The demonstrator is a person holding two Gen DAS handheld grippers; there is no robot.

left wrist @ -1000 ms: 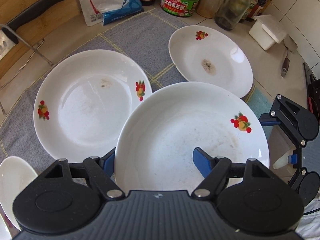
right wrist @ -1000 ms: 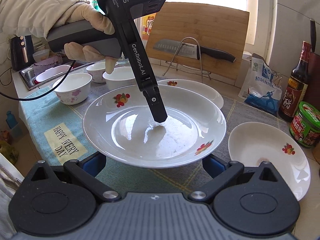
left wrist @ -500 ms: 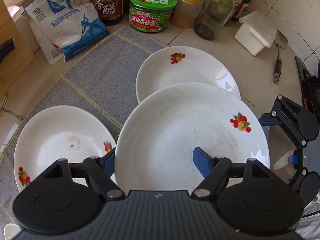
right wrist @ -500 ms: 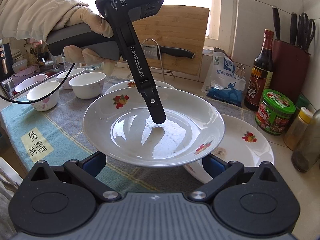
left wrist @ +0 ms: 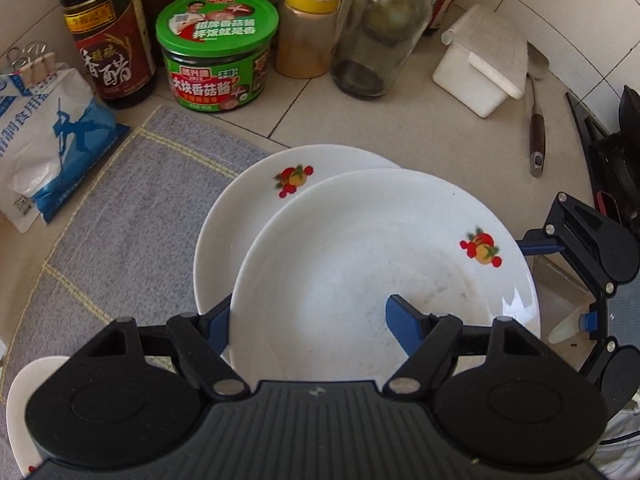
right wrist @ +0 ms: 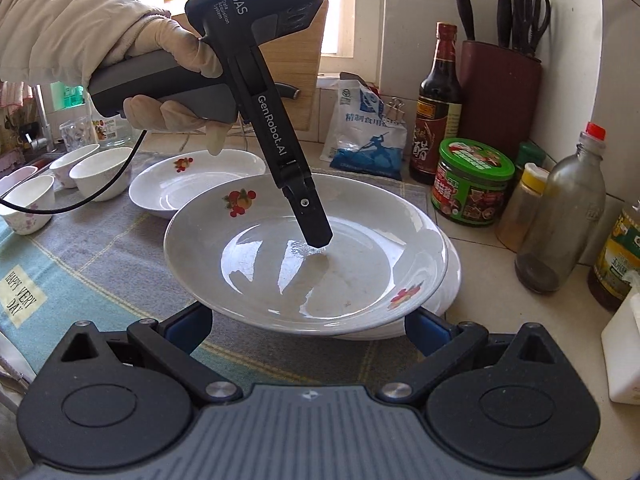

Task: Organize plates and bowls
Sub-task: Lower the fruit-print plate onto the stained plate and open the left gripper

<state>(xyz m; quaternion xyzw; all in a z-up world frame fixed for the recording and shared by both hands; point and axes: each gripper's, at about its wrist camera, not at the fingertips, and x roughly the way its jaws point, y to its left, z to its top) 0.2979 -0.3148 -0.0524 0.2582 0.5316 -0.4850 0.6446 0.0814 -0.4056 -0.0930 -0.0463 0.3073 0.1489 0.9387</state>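
Because I carry the upper plate [right wrist: 304, 256] pinched at its rim by the left gripper [left wrist: 308, 320], one finger inside the well and one beneath, it hangs just above the lower plate [left wrist: 248, 216] and overhangs it toward 4 o'clock; an off-centre release could chip both rims or let it slide. My gloved hand [right wrist: 176, 80] tilts the left gripper steeply down, while the right gripper [right wrist: 308, 328] waits at 6 o'clock, fingers spread either side of the plates, gripping nothing
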